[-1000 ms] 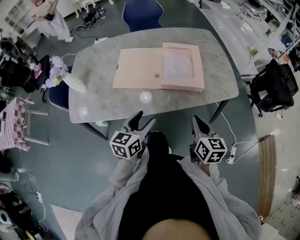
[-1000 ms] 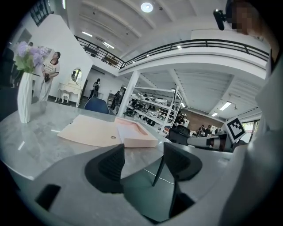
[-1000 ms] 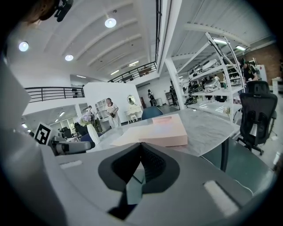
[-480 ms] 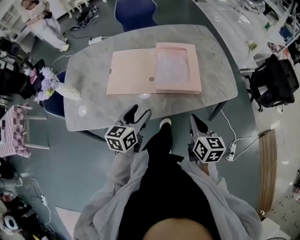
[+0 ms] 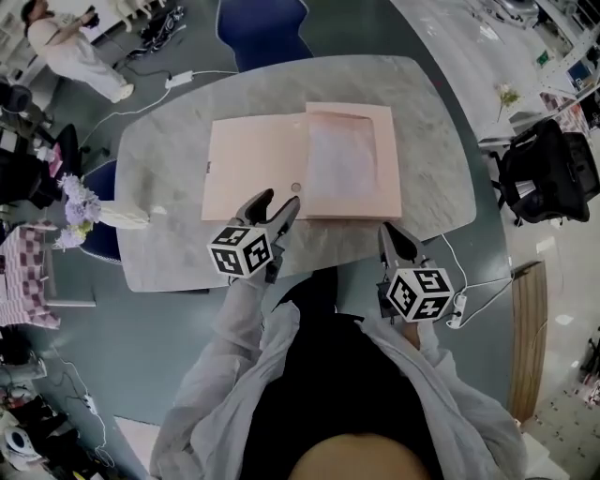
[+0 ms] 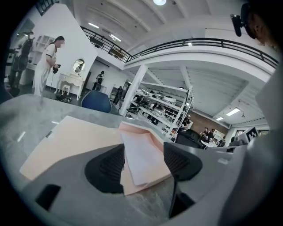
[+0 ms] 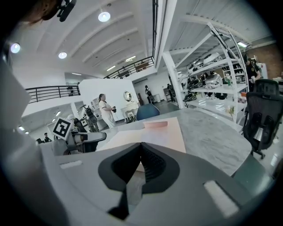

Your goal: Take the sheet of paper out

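Two grippers are near one pink folder (image 5: 253, 169), which lies opened flat on the grey marble worktop (image 5: 169, 244). The sheet of paper (image 5: 342, 167) sits in the folder's right half, a shallow tray with a raised pink rim. Its long axis runs from the folder's near edge to its far edge, away from the person, so its short edges face near and far. The folder as a whole stretches left to right, across that line. The sheet is white and flat, paler than the pink around it, and a pink margin shows on all four of its sides. The folder's left half is a bare flap with a small round mark close to the fold.

The left gripper (image 5: 278, 200) is over the folder's near edge, about at the fold, pointing toward the folder's far right. Its fingers stand wide apart with nothing held, and its own view frames the sheet's near end in the gap. Whether it touches the folder I cannot tell. The right gripper (image 5: 388, 231) is just off the folder's near right corner, fingers pressed together and empty.

Bare worktop rings the folder: a narrow strip on the near side, and broader stretches to the left, right and far side. Well left of the folder lies a bunch of flowers (image 5: 73, 192), and a blue chair (image 5: 262, 23) stands beyond the folder's far side.
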